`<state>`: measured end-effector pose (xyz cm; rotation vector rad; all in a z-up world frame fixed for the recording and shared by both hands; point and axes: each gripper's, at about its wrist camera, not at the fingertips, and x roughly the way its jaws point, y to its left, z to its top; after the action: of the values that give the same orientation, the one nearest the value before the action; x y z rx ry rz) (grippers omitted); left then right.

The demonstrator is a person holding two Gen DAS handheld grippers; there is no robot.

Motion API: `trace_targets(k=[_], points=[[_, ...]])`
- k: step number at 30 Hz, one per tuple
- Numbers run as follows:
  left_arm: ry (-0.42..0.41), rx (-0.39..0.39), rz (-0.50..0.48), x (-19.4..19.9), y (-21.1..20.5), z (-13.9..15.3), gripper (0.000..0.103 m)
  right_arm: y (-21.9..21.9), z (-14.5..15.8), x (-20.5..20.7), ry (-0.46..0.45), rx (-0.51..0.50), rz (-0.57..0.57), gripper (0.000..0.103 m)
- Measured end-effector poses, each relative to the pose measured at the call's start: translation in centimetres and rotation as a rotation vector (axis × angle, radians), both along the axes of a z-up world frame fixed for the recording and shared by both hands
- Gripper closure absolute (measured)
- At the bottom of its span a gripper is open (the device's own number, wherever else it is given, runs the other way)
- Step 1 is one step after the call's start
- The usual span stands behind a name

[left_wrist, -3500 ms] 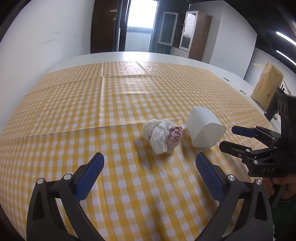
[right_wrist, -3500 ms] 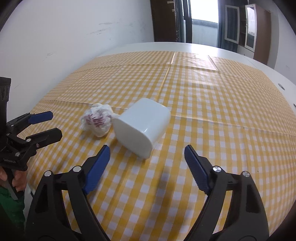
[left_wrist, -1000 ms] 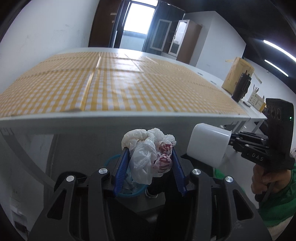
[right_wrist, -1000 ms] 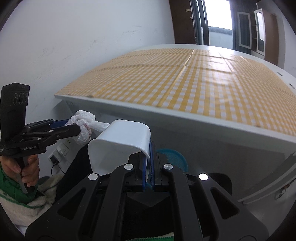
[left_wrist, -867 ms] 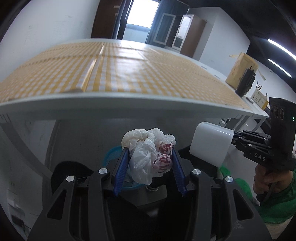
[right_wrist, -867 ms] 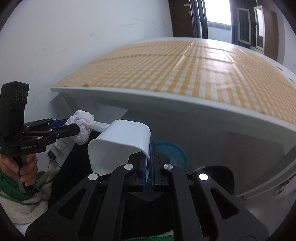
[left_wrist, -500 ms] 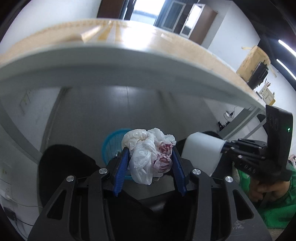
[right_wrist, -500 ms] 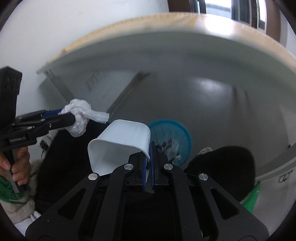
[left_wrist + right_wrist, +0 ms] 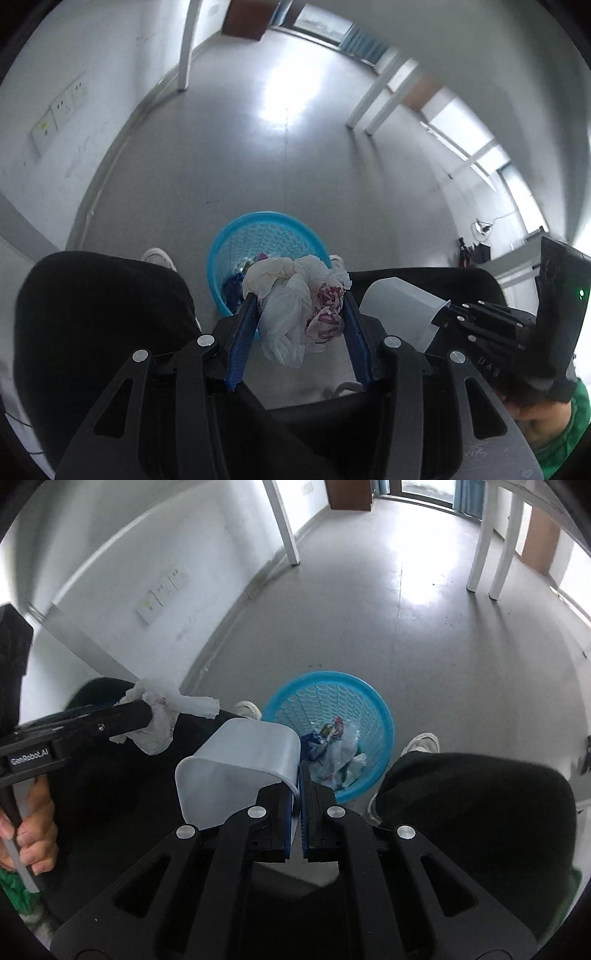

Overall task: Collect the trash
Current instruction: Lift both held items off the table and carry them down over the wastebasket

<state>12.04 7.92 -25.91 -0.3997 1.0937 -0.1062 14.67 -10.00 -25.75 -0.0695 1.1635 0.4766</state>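
Observation:
A crumpled white plastic bag (image 9: 295,306) with red print is squeezed between the blue pads of my left gripper (image 9: 298,306), held above the near rim of a blue mesh waste basket (image 9: 255,236) on the floor. My right gripper (image 9: 297,775) is shut on the rim of a white plastic cup (image 9: 240,764), which hangs just left of the basket (image 9: 351,698). The basket holds several bits of trash. In the right wrist view the bag (image 9: 162,716) shows at the left; in the left wrist view the cup (image 9: 399,306) shows at the right.
The person's dark-trousered knees (image 9: 472,805) and white shoes (image 9: 421,744) flank the basket. Grey floor stretches beyond it. White table legs (image 9: 487,535) stand at the far end, and wall sockets (image 9: 162,590) sit low on the left wall.
Both grippers have sunk below the table edge and tipped downward with their loads. The checked tabletop has left view and the blue basket now sits right under them.

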Motion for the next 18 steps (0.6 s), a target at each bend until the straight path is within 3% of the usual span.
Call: trace_targets(k=[2, 9, 18], points=[[0.023, 0.004, 0.014, 1.1, 0.2, -1.0, 0.058, 0.5, -1.0, 1.1, 0.018, -0.019, 0.003, 0.1], [0.122, -0.094, 0.032, 4.4, 0.8, -4.5, 0.058, 1.0, -5.2, 5.1, 0.115, -0.055, -0.051, 0.1], [0.185, -0.048, 0.047, 8.6, -0.1, -7.4, 0.058, 0.6, -9.3, 8.8, 0.214, -0.067, -0.081, 0.1]])
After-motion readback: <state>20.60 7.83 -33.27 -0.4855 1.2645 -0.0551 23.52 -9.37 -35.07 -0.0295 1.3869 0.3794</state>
